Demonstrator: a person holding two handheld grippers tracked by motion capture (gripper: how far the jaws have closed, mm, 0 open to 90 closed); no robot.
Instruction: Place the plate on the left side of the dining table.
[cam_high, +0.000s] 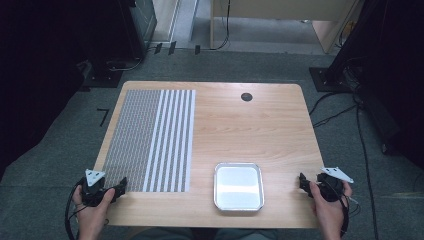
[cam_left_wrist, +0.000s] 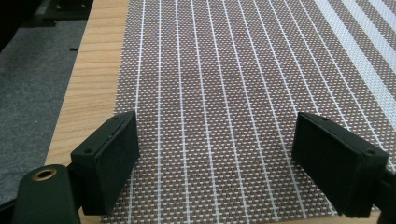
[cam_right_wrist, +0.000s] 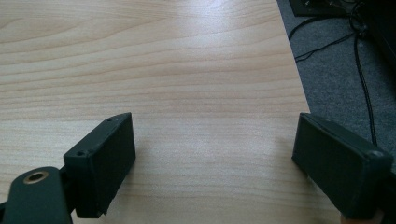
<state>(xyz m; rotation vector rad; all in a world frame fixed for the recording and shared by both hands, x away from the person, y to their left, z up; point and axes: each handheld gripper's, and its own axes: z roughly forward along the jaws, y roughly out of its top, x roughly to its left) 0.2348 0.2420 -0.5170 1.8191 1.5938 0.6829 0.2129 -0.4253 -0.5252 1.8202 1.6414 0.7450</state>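
High view: two tools (cam_high: 121, 187) (cam_high: 302, 181), one tray (cam_high: 238, 204), one mat (cam_high: 150, 140).

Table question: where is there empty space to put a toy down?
The biggest bare wood on the table is right of the striped mat, behind the metal tray. Smaller strips lie either side of the tray. The near corners are crowded by the left hand-held gripper and right hand-held gripper.

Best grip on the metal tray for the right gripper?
Probably the tray's raised right rim, approached from the right: it lies flat on the table, so only the thin lip offers purchase. The right gripper sits open beside that edge.
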